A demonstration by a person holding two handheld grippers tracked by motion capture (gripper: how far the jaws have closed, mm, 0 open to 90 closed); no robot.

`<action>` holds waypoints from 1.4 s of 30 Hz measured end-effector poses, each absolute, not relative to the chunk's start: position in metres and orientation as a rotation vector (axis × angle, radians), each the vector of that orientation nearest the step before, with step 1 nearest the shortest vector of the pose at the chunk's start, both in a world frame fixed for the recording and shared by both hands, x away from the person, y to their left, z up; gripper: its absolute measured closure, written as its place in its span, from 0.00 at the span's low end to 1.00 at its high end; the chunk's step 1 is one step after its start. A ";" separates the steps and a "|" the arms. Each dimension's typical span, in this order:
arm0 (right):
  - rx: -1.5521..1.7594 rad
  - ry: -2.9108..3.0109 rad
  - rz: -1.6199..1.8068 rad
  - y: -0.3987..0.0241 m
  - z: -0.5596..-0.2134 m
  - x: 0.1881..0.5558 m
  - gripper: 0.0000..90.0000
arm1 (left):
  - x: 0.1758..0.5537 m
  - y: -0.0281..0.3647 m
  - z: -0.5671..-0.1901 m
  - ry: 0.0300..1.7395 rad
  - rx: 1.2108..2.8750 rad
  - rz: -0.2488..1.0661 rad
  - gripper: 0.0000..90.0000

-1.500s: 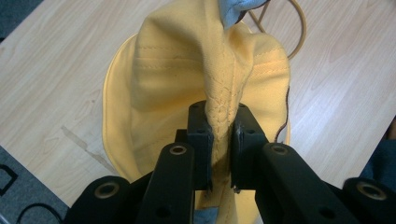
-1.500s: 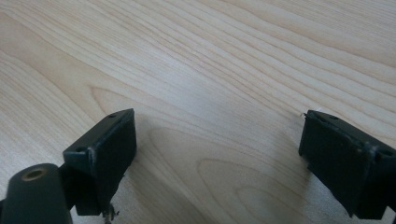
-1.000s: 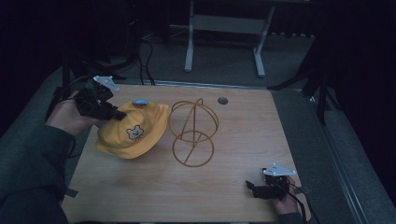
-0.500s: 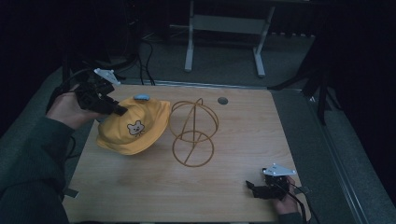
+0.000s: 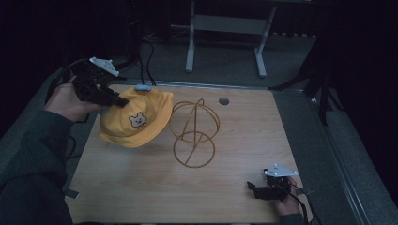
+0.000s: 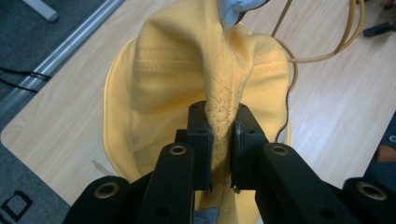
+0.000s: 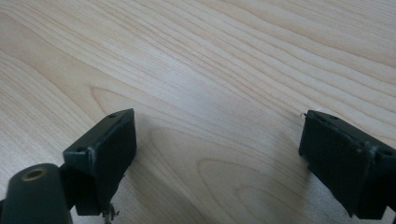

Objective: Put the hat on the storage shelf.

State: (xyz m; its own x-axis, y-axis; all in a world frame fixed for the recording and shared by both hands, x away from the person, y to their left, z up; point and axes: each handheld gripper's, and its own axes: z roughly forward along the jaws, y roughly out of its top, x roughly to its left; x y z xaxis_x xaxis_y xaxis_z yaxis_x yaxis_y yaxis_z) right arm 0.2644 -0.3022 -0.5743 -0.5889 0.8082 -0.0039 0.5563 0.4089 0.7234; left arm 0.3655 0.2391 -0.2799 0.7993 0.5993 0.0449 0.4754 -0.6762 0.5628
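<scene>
A yellow bucket hat [image 5: 136, 119] with a small bear face hangs lifted over the table's left side. My left gripper [image 5: 115, 100] is shut on a fold of its brim, and in the left gripper view the yellow hat [image 6: 187, 84] is pinched between the two black jaws of the left gripper [image 6: 220, 140]. Just right of the hat stands a gold wire hat stand [image 5: 195, 133], a domed frame on a ring base. My right gripper [image 5: 253, 188] rests low at the table's front right, open, and the right gripper [image 7: 217, 154] has bare wood between its jaws.
The wooden table [image 5: 244, 136] has a round cable hole [image 5: 224, 101] near its far edge. A small pale blue piece [image 5: 142, 87] shows at the hat's far side. A metal desk frame [image 5: 225, 28] stands on the floor beyond the table.
My left gripper has lifted the hat higher and carried it slightly back and left. The right gripper has stayed where it was.
</scene>
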 end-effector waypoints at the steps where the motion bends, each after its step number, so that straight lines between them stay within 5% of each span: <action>1: 1.175 2.317 0.989 -0.302 -0.574 0.264 0.12 | 0.366 0.239 -0.280 0.796 2.445 0.306 0.89; 42: 1.166 2.319 0.985 -0.303 -0.574 0.264 0.12 | 0.377 0.195 -0.227 0.632 2.382 0.304 0.90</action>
